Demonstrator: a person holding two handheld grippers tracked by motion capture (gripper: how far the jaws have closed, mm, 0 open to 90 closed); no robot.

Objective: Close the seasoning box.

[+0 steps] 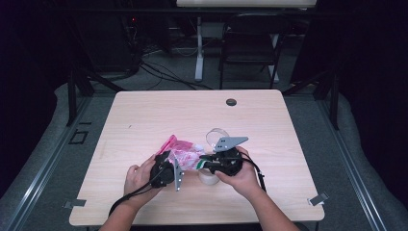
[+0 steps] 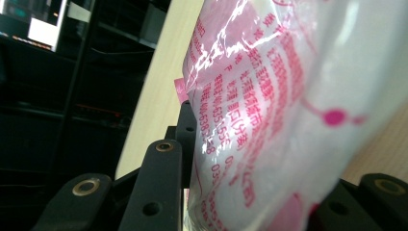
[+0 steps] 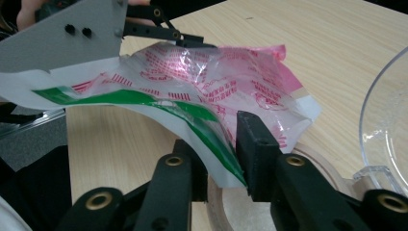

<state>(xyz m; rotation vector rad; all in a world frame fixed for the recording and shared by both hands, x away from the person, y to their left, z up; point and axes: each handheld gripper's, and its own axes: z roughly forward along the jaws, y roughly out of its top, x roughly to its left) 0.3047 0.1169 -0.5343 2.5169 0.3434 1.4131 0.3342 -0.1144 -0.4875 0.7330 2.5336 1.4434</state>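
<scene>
A crinkled plastic bag, pink and white with red print and a green stripe, is stretched between both grippers just above the table's near middle. The left gripper has the bag bulging between its jaws, which press on it. In the right gripper view the bag's green-striped corner hangs in the gap between the right gripper's fingers, which stand slightly apart with the pads not squeezing it. The right gripper faces the left one, whose grey plate shows beyond the bag.
A clear plastic bowl stands just behind the right gripper and shows at the right edge. A wooden ring lies under the right gripper. The table has a cable hole near its far edge. A chair stands beyond.
</scene>
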